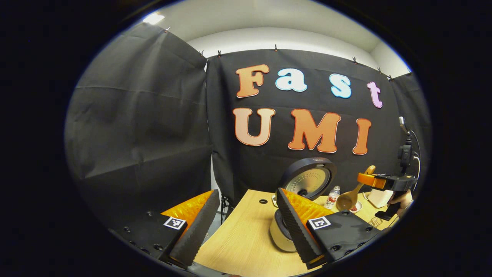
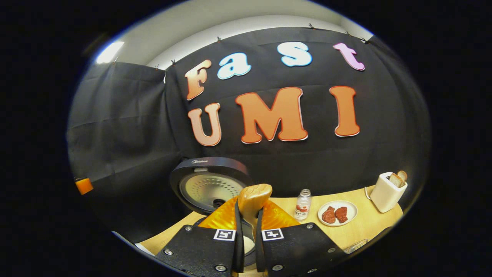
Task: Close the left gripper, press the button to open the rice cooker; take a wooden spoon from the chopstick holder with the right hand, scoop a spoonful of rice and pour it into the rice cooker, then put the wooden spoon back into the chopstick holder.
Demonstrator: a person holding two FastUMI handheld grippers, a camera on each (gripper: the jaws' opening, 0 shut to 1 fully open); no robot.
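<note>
wooden spoon in right gripper above rice cooker

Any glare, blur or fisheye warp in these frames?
Left gripper view: sharp; ceiling light blown out, cloth wall bowed. Right gripper view: sharp; glare off the orange fingers pinching the wooden spoon; toaster tilts at the edge.
</note>
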